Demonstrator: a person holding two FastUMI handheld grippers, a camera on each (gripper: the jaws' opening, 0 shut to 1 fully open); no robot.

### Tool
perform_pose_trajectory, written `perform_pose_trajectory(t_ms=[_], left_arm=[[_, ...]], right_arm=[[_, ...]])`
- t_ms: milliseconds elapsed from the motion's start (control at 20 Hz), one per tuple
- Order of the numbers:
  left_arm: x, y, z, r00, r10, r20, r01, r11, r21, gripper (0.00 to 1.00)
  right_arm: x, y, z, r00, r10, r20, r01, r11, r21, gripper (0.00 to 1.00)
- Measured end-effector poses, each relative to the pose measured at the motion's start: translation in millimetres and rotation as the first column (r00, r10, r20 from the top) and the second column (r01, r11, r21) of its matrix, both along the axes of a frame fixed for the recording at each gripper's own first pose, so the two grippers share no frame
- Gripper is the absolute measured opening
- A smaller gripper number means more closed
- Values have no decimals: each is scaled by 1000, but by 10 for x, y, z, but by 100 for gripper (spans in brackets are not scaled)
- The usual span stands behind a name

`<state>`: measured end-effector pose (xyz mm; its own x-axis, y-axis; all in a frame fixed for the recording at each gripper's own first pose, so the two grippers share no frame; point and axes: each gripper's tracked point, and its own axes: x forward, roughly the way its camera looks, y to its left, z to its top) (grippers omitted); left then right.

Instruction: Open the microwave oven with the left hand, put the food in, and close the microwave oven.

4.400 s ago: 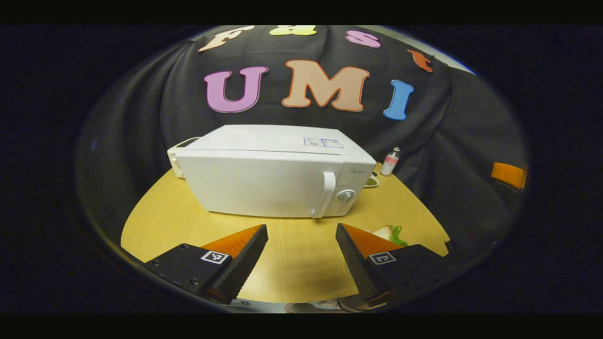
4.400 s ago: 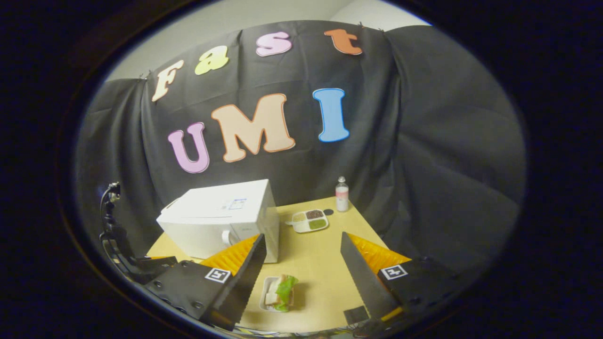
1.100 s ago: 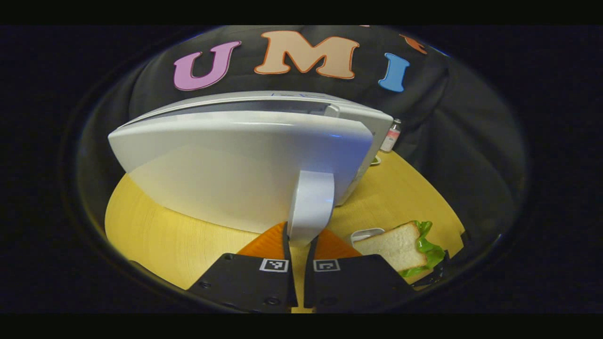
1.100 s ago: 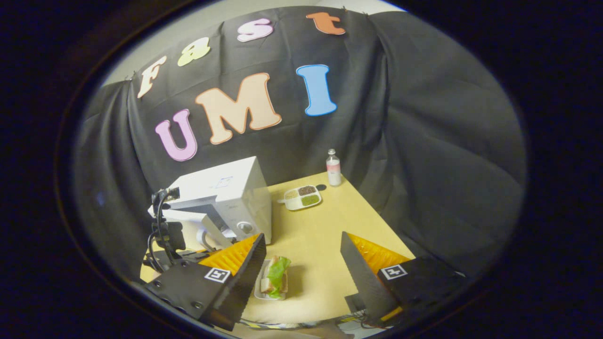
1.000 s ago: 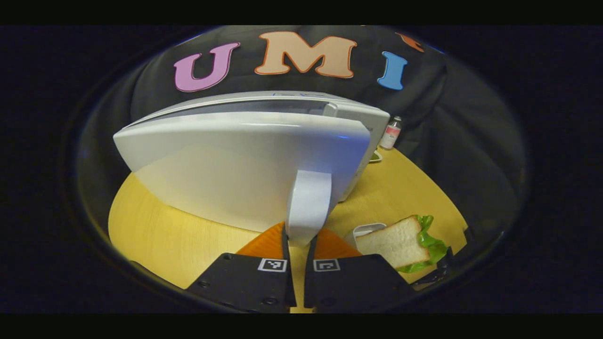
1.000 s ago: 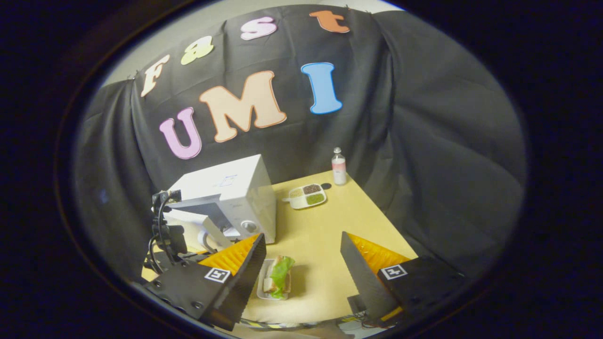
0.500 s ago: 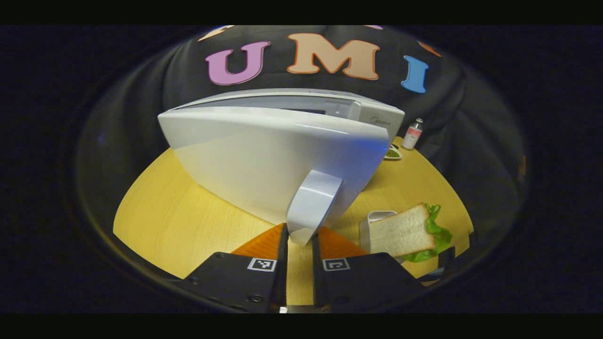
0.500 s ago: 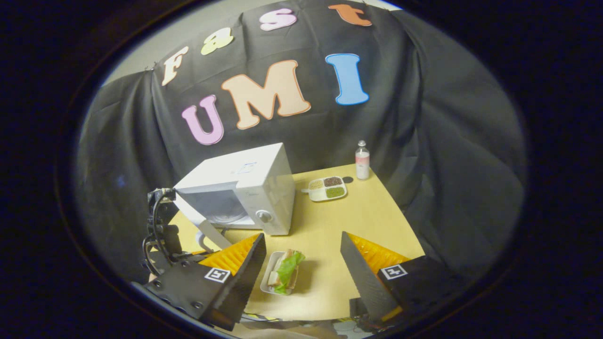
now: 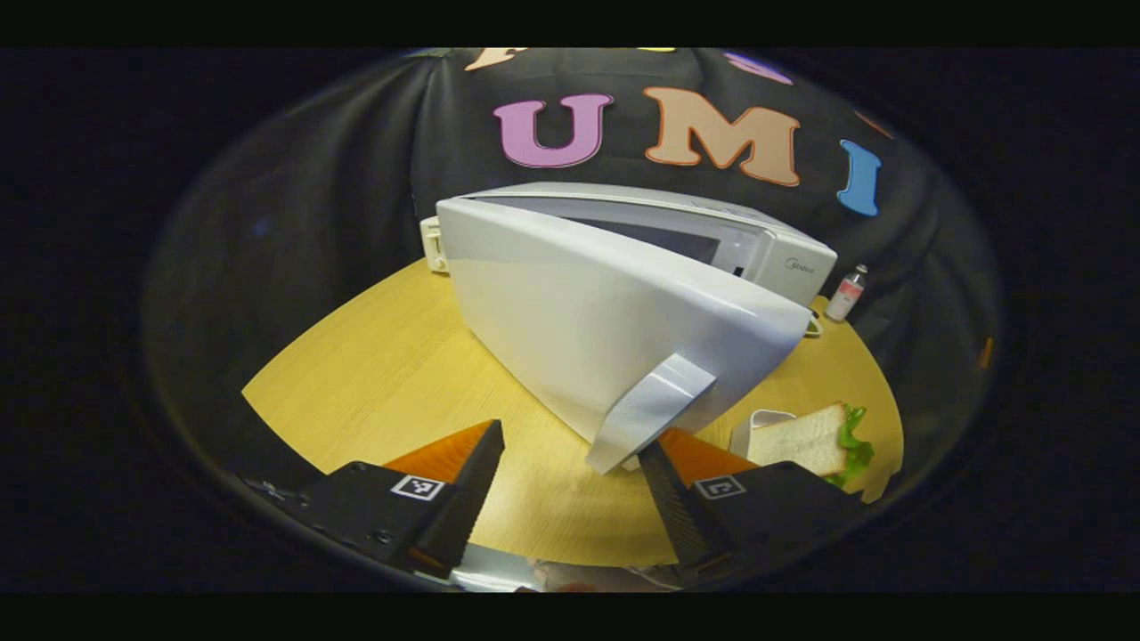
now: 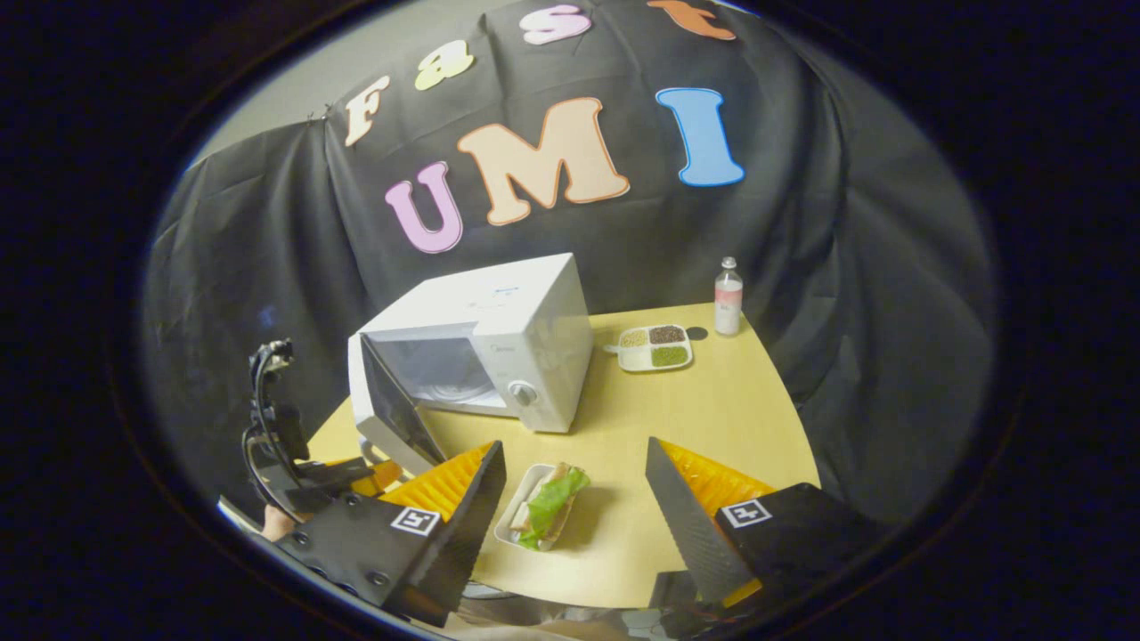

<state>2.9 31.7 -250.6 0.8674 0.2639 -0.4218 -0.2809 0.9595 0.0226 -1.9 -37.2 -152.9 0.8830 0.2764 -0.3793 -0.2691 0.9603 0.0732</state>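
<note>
The white microwave (image 9: 766, 254) stands on the wooden table with its door (image 9: 606, 329) swung well out toward me. The door's handle (image 9: 650, 411) hangs just in front of my left gripper (image 9: 568, 442), which is open; the handle lies close to its right finger and nothing is held. In the right gripper view the microwave (image 10: 534, 320) shows its lit cavity behind the open door (image 10: 392, 409). A sandwich with lettuce (image 10: 548, 503) lies in a small white tray, just below and between the fingers of my open right gripper (image 10: 574, 450). The sandwich (image 9: 810, 438) also sits right of the door.
A sectioned plate of grains (image 10: 655, 347) and a small bottle (image 10: 728, 298) stand at the table's (image 10: 730, 418) far right corner. Black cables (image 10: 258, 401) of the left gripper's rig rise at the table's left edge. Black cloth closes the back.
My left gripper pulled the door open by its handle, then opened and let the handle go. The right gripper stayed open and turned to look more toward the microwave.
</note>
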Motion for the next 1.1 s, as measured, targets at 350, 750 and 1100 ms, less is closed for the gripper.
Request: perform_pose_trajectory(t_ms=[350, 750, 1100], left_arm=[[-335, 192, -32, 1000, 23, 2, -23, 997, -71, 100], [-901, 799, -21, 998, -61, -15, 60, 995, -79, 100], [-1237, 1697, 121, 996, -88, -10, 87, 994, -62, 99]], right_arm=[[-127, 127, -47, 1000, -30, -3, 30, 1000, -4, 89], [-619, 863, -206, 997, -74, 1, 74, 997, -6, 89], [-1296, 1440, -443, 991, -132, -17, 132, 991, -4, 90]])
